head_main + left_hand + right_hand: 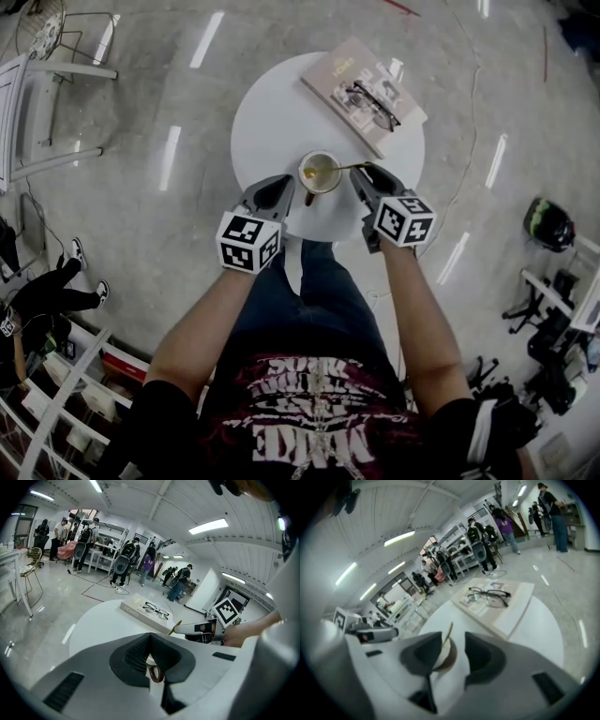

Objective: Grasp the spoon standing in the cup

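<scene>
From the head view, the small white cup (320,173) with the brown handle stands near your edge of the round white table (272,112); the thin gold-coloured spoon (352,168) stands in it, its handle leaning out over the rim towards your right. Your left gripper (284,190) is against the cup's handle side and your right gripper (367,178) is at the spoon's free end; one appears to be there to steady the cup, the other to take the spoon. The pale hardback book (361,94) with black-framed glasses (373,103) on it lies further back, well apart from both.

In the left gripper view, the jaw tips meet, and the dark pads (129,660) close round the brown loop of the cup's handle (155,673); I judge this a bracing hold, so the cup does not tip or slide when the spoon is pulled. Past the jaws, the spoon's tip (177,627) shows just in front of your right gripper (190,629).

In the right gripper view, the jaws stand spread wide; the spoon's handle (449,632) rises between them above the cup (446,657), nearer the left-hand pad (424,656), and neither pad presses on it; the grasp is lined up but not yet made. I judge that closing squarely on the thin handle is what remains; it is narrow and could slip sideways.
</scene>
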Available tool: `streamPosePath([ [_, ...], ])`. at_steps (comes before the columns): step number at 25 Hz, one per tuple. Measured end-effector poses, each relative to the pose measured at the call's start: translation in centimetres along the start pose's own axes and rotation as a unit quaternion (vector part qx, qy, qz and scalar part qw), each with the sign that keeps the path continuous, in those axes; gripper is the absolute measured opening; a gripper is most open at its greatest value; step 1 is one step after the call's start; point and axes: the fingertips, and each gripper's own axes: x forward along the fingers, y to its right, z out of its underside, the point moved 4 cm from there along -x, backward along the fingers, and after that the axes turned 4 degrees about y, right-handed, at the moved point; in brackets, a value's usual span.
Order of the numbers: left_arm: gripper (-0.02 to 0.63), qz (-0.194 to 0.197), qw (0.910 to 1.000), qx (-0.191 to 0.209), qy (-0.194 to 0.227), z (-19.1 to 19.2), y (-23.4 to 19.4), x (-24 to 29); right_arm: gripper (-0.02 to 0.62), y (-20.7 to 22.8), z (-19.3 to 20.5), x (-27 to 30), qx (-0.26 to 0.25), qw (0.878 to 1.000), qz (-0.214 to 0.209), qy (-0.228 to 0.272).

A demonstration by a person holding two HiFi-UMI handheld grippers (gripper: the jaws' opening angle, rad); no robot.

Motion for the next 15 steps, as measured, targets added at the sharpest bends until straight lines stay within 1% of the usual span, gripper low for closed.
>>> streamPosePath([
  [2,0.025,-0.001,1.0000,0.002,-0.001,0.0,-0.1,-0.3,0.155,0.0,-0.2,0.2,0.021,1.000,-0.007,0.012],
  [4,0.025,-0.002,1.0000,0.002,-0.001,0.0,-0.3,-0.6,0.150,0.1,-0.4,0.3,0.027,0.999,-0.005,0.015],
  [6,0.025,-0.002,1.0000,0.003,-0.001,-0.2,-0.3,-0.8,0.073,-0.2,-0.6,0.3,0.014,1.000,-0.001,0.013],
  [8,0.025,-0.002,1.0000,0.006,-0.001,-0.3,-0.3,-1.0,0.052,-0.9,-0.7,0.1,-0.003,1.000,-0.005,0.011],
  [12,0.025,0.002,0.9999,0.014,0.000,-1.1,0.1,-1.1,0.040,-2.2,-0.8,-0.4,-0.018,1.000,-0.019,0.009],
  [15,0.025,0.005,0.9998,0.020,0.004,-2.0,0.4,-1.4,0.035,-2.9,-1.2,-1.0,-0.033,0.999,-0.014,0.018],
])
